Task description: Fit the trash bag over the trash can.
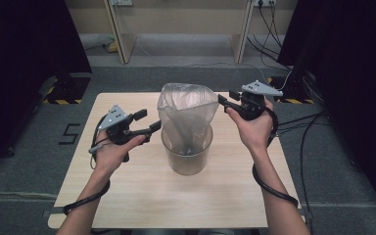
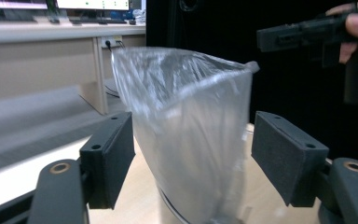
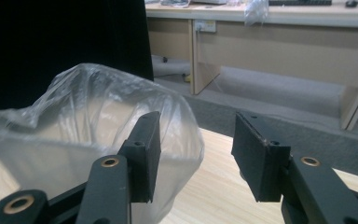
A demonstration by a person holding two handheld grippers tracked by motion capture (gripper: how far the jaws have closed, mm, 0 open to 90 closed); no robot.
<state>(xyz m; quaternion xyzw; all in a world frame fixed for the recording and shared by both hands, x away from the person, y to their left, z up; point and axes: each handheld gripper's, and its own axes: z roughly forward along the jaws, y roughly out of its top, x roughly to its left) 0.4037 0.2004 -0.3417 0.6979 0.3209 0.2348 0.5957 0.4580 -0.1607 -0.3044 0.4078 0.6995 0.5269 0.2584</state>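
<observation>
A clear plastic bag (image 1: pixel 183 110) stands puffed up out of a round see-through bin (image 1: pixel 186 159) in the middle of the wooden table (image 1: pixel 127 196). My left gripper (image 1: pixel 148 122) hovers just left of the bag at rim height, open, its pads apart from the plastic. In the left gripper view the bag (image 2: pixel 186 107) rises beyond the open left gripper (image 2: pixel 193 140), and the bin rim (image 2: pixel 168 201) peeks out below. My right gripper (image 1: pixel 228 97) is at the bag's upper right corner, open. In the right gripper view the bag (image 3: pixel 70 121) lies left of the open right gripper (image 3: pixel 198 144), with nothing between its jaws.
Black curtains flank both sides. Wooden desks (image 1: pixel 176 24) stand behind the table, with cables (image 1: pixel 303 122) trailing over the grey floor at the right. A black tape mark (image 1: pixel 69 133) lies on the floor at the left. The right gripper (image 2: pixel 284 35) shows in the left gripper view's top right.
</observation>
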